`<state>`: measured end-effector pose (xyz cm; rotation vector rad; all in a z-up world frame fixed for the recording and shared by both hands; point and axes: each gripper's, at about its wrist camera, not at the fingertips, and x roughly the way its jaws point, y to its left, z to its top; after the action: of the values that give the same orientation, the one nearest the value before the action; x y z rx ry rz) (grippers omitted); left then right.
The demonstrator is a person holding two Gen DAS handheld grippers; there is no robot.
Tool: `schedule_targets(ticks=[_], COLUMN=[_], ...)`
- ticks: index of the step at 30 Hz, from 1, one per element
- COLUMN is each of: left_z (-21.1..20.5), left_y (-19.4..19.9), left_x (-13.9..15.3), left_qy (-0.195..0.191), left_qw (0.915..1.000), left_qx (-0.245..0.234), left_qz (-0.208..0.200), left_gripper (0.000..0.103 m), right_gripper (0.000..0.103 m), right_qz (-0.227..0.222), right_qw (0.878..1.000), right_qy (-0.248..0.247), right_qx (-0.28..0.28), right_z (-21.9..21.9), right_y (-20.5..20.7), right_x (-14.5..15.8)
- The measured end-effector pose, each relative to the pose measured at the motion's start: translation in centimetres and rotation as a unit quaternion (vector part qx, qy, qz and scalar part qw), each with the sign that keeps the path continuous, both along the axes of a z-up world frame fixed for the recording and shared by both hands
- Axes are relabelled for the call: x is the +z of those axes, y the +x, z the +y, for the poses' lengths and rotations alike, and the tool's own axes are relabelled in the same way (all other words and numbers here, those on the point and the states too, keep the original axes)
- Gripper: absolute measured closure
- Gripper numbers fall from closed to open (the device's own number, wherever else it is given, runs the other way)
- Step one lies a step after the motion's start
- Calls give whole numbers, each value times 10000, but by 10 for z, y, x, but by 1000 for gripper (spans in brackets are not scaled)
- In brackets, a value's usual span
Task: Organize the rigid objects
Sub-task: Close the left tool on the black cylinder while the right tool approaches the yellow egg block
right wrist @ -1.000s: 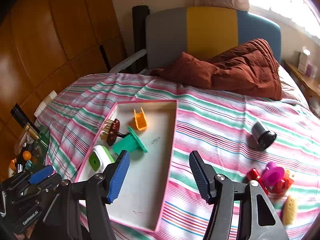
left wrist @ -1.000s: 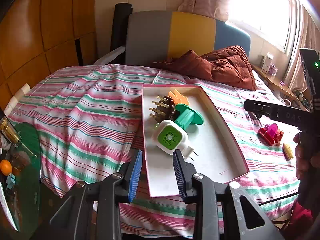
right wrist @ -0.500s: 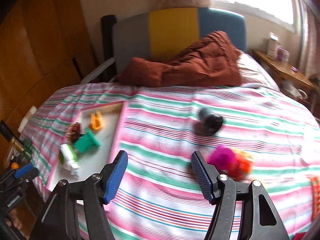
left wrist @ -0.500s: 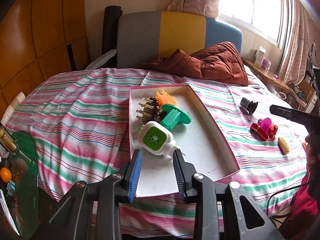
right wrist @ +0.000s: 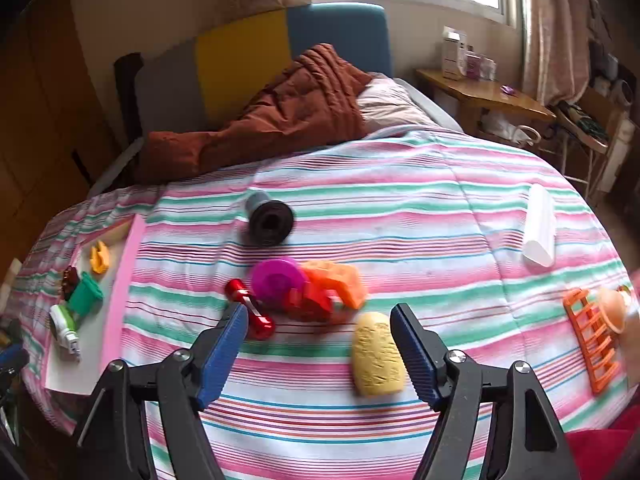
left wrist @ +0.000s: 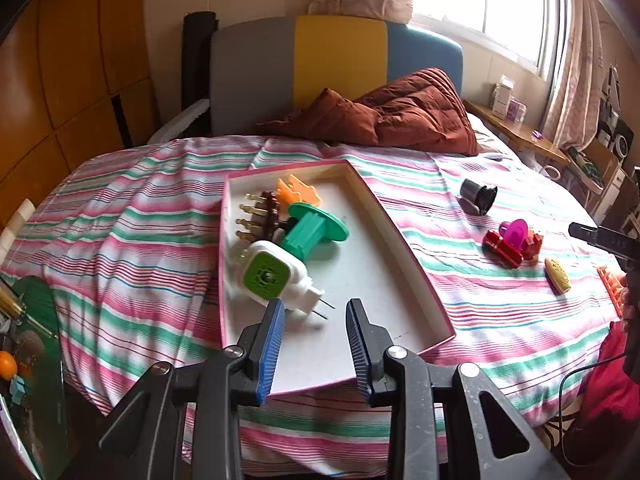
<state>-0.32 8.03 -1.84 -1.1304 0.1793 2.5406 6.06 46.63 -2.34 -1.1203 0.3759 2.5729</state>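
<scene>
**Right Gripper Shifts From Tray To Loose Pile**

Since the earlier frame, the right gripper has swung away from the pink-rimmed tray and now faces the loose objects on the striped bedspread. Its jaws are opening, with nothing between them. The tray, formerly central in the right wrist view, now sits at 9 o'clock there.

Left gripper: fingers a narrow gap apart, nothing pinched, hovering over the tray's near end. Little change in its position.

Tray contents, left wrist view: white-and-green plug-in device just beyond the fingertips, green spool at 12 o'clock from it, brown pegged piece and orange piece further back.

Objects outstanding, right wrist view: yellow textured bar lying just inside the right-hand finger; red dumbbell at 10 o'clock from the gripper; magenta disc and orange block clustered at 12 o'clock; dark cup beyond; white tube at 2 o'clock; orange rack at 3 o'clock.

Assessment: four items are filed; at least seven remain on the bedspread. The right gripper appears to be lining up its next pickup, most probably the yellow bar or the dumbbell.
</scene>
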Motion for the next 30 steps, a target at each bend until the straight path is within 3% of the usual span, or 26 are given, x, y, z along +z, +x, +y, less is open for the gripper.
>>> schedule_targets(ticks=[5, 11, 17, 19, 30], left_z=[16, 49, 102, 121, 213], left_y=[2, 5, -1, -8, -37], left_x=[-1, 0, -6, -10, -42], left_qy=[-114, -99, 70, 231, 214], left_qw=[9997, 9979, 9912, 9870, 9760], left_qx=[-212, -639, -1208, -1349, -1657], left_qz=[-1, -108, -527, -843, -1396], left_gripper=[71, 71, 71, 71, 71], right_gripper=[24, 24, 22, 22, 20], right_qz=[119, 229, 267, 268, 284], right_qw=[9973, 9830, 9865, 9880, 9894], right_qy=[-270, -1023, -880, -849, -916], right_qx=[-674, -1509, -1356, -1262, -1087], right_z=[43, 85, 76, 71, 69], right_y=[23, 38, 34, 31, 29], right_x=[-13, -25, -14, -13, -10])
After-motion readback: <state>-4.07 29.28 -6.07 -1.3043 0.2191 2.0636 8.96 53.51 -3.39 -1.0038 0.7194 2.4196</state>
